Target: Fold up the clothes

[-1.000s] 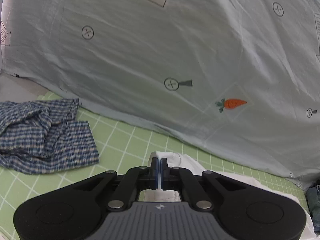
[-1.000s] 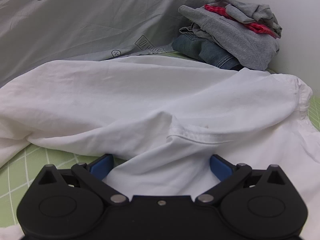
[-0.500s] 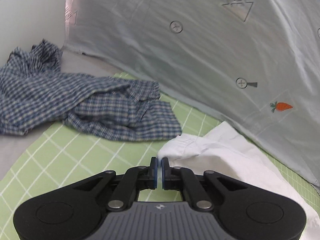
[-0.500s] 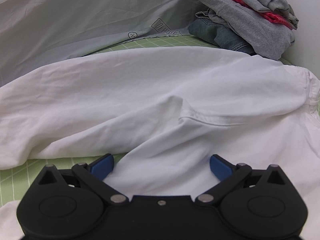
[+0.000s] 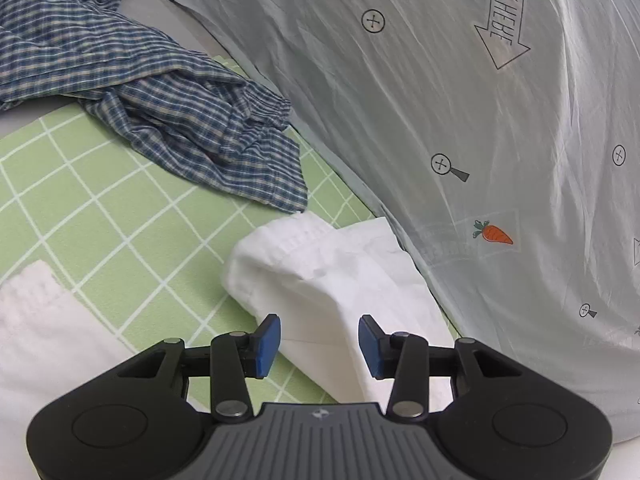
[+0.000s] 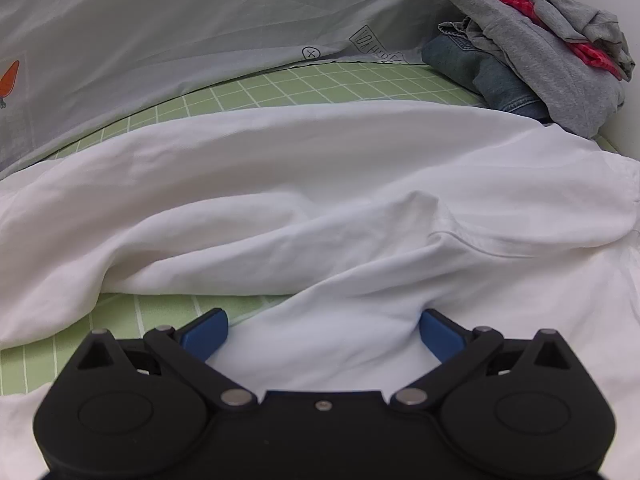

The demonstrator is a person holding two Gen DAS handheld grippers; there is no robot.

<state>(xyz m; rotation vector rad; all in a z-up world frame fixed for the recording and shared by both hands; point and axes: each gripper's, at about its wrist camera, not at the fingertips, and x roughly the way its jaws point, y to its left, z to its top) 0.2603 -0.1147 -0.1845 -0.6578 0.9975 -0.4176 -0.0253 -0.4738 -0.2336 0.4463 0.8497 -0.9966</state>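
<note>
1. While the left gripper point(image 5: 319, 340) hangs over the white sleeve point(image 5: 320, 276), its jaws have just been opening and now stand partway apart; the blue pads point(image 5: 267, 338) sit either side of the cloth without pressing on it.
2. That sleeve lies folded on the green grid mat point(image 5: 92, 216), its cuff end just beside the crumpled blue plaid shirt point(image 5: 160, 96).
3. The right gripper point(image 6: 322, 334) is spread wide, gripping nothing, with the white shirt point(image 6: 320, 184) bunched between its fingers.
4. The shirt is spread across the mat, in front of the pale printed sheet point(image 6: 200, 20).
5. A pile of grey, red and denim clothes point(image 6: 532, 44) sits at the far right corner.
</note>
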